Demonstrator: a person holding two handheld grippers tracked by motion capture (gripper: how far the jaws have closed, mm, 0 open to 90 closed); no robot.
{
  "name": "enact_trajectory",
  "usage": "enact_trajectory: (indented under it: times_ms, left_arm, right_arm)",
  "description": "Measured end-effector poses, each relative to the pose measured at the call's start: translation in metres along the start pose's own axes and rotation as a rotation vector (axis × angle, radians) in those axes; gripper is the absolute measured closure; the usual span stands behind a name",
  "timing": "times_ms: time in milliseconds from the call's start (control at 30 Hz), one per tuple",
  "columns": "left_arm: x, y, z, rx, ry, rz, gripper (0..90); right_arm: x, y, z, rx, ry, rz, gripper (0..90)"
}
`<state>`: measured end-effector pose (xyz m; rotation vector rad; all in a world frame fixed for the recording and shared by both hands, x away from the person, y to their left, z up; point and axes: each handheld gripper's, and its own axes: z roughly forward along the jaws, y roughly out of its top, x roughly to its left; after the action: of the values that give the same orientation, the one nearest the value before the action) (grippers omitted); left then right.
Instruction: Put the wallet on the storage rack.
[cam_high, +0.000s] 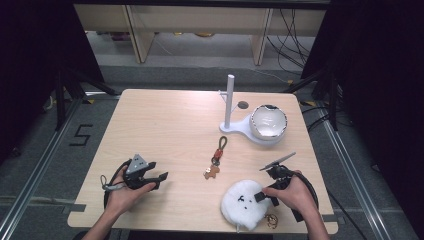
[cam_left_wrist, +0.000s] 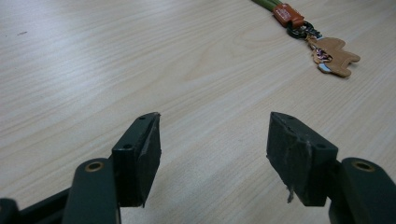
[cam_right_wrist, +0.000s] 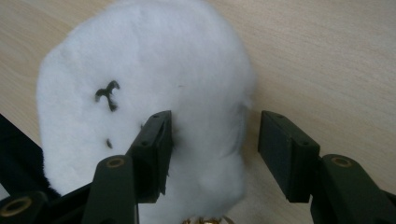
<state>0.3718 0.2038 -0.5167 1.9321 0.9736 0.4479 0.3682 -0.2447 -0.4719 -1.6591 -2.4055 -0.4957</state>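
A white fluffy plush (cam_high: 242, 202) with small dark face marks lies near the table's front edge, a gold clasp (cam_high: 271, 220) at its right. My right gripper (cam_high: 265, 196) stands open over the plush's right edge. In the right gripper view the plush (cam_right_wrist: 140, 70) spreads under the gripper (cam_right_wrist: 212, 149): one jaw lies on the fur, the other over bare wood. A keychain (cam_high: 216, 159) with a green loop, red tag and tan figure lies mid-table. My left gripper (cam_high: 157, 171) rests open at the front left, with nothing between its jaws (cam_left_wrist: 215, 149); the keychain (cam_left_wrist: 327, 51) lies ahead to its right.
A white stand with an upright post (cam_high: 230, 107) sits at the back right of the wooden table (cam_high: 165, 125), and a glossy white bowl (cam_high: 268, 121) rests on its base. A thin dark rod (cam_high: 277, 161) sticks out above my right hand.
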Motion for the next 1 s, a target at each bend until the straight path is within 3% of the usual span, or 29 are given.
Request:
enact_trajectory:
  times_ms: [67, 100, 133, 167, 333, 433, 600, 767, 867, 1000]
  left_arm:
    - [-0.001, -0.001, 0.001, 0.001, -0.003, -0.011, 34.6]
    - [0.0, -0.001, 0.001, 0.005, -0.003, 0.002, 34.6]
    - [0.0, -0.001, 0.001, 0.005, -0.003, 0.002, 34.6]
    - [0.0, -0.001, 0.001, 0.003, -0.002, -0.004, 34.6]
    - [0.0, 0.0, 0.002, 0.007, 0.002, -0.003, 34.6]
    - [0.0, 0.0, 0.002, 0.005, 0.0, 0.002, 34.7]
    - [0.0, -0.001, 0.002, 0.005, 0.004, -0.005, 34.8]
    - [-0.001, -0.001, 0.001, 0.002, 0.01, -0.003, 34.9]
    - [0.0, -0.001, 0.001, 0.002, 0.009, -0.005, 35.0]
    - [-0.001, -0.001, 0.001, -0.012, 0.011, -0.01, 35.1]
  right_arm:
    - [0.0, 0.001, 0.003, 0.008, 0.005, -0.012, 47.9]
    - [-0.003, 0.002, 0.005, 0.0, 0.01, -0.063, 49.6]
    - [-0.003, 0.003, 0.006, 0.007, 0.008, -0.074, 51.7]
    - [0.0, 0.002, 0.005, 0.014, 0.008, -0.018, 54.0]
    - [-0.001, 0.002, 0.008, 0.012, 0.012, -0.042, 63.8]
    - [0.0, 0.002, 0.006, 0.019, 0.018, -0.029, 71.6]
    - [0.002, 0.001, 0.005, 0.017, 0.013, -0.034, 76.8]
    - [0.003, -0.004, 0.001, -0.07, 0.011, -0.074, 79.4]
    - [0.006, -0.007, -0.006, -0.114, 0.005, -0.056, 79.7]
    - [0.007, -0.01, -0.016, -0.17, -0.004, -0.074, 79.9]
